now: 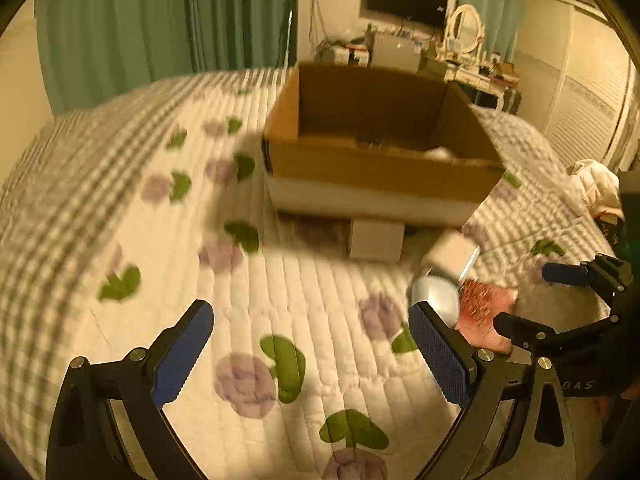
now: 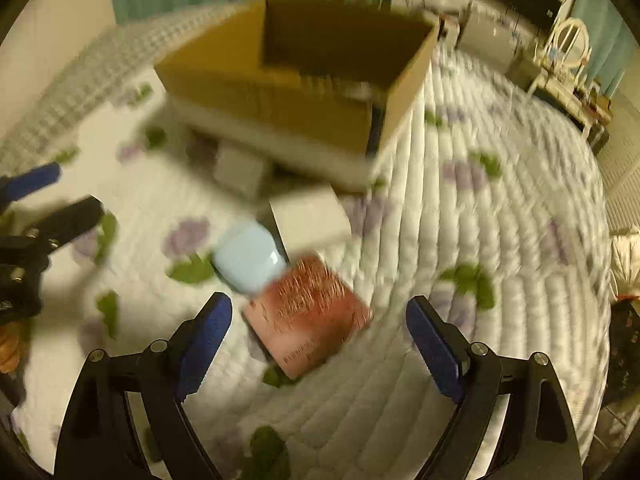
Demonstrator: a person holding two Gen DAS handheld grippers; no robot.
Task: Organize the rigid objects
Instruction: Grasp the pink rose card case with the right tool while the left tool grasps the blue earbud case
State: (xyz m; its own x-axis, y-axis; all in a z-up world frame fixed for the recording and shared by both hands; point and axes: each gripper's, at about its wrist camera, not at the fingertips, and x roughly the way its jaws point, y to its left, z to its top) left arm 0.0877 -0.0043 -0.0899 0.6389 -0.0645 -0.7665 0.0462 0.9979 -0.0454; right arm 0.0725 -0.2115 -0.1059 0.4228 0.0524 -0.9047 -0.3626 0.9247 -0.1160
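An open cardboard box stands on the quilted bed; it also shows in the right wrist view. In front of it lie two small white boxes, a light blue case and a pink box. My right gripper is open and empty, with the pink box lying between its fingers just ahead. My left gripper is open and empty over bare quilt, left of the blue case and pink box.
The floral quilt covers the bed. Green curtains hang behind. A desk with a monitor and mirror stands at the back right. Clothing lies at the bed's right edge.
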